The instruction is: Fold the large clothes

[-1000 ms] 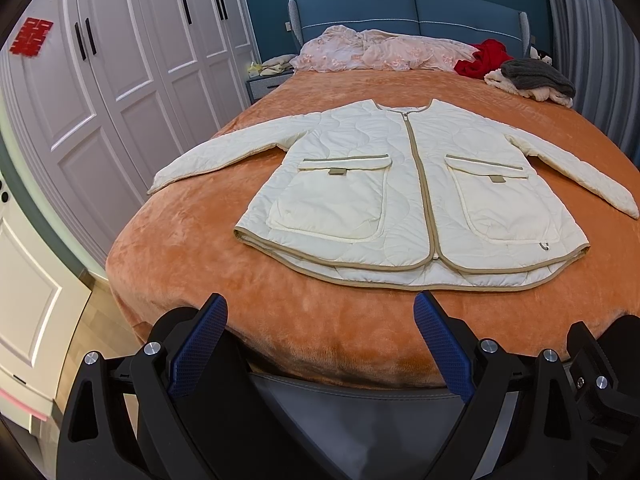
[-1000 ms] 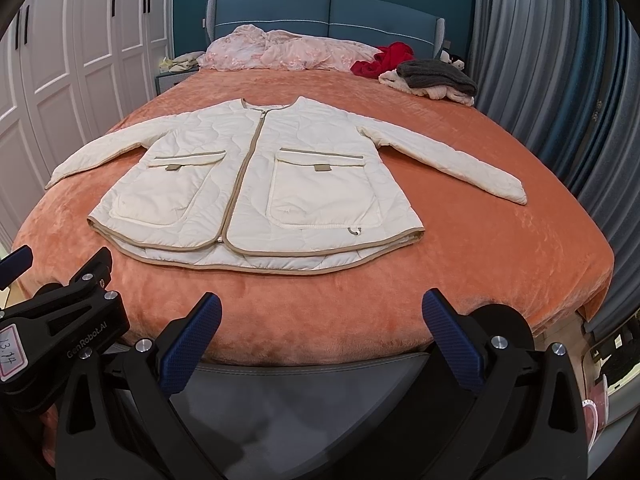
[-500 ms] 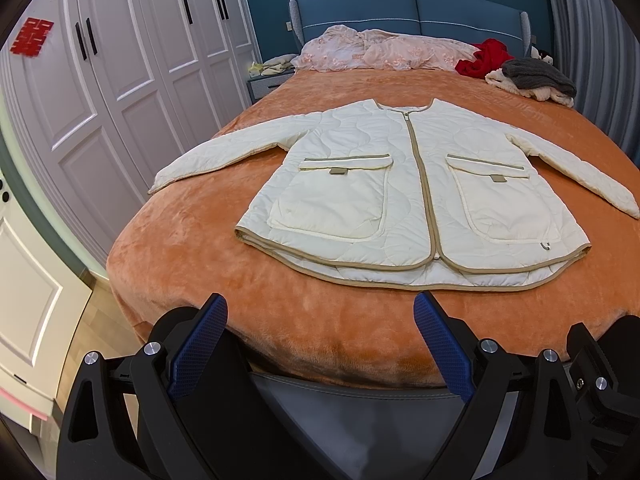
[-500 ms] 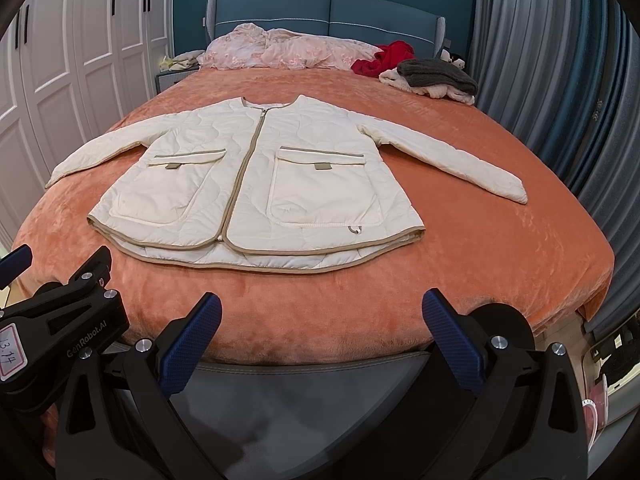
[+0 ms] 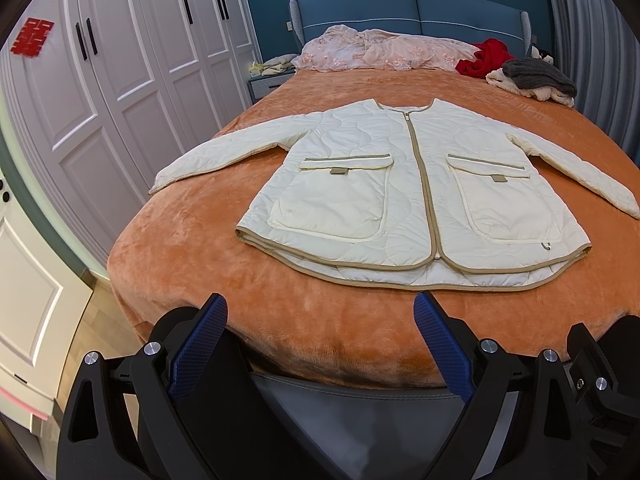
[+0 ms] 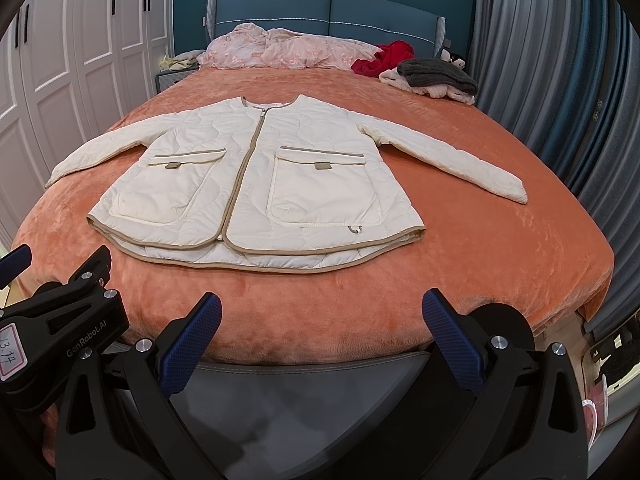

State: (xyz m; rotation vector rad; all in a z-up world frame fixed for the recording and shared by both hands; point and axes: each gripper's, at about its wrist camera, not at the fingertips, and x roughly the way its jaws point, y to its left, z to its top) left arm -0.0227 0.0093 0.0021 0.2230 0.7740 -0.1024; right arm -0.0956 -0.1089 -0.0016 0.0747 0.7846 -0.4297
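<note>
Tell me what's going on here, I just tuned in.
A person holds two grippers at the foot of the bed. The left gripper and right gripper both have their jaws wide open and hold nothing. The cream quilted jacket lies flat, zipped, front up, with its sleeves spread out, not yet folded. Neither gripper touches it.

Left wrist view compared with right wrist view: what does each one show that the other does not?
Only the left wrist view shows the whole wardrobe, down to the wooden floor beside it. Only the right wrist view shows the grey curtain at full width and the left gripper's labelled body. Both share the cream jacket spread flat on the orange bed, with open, empty grippers.
</note>
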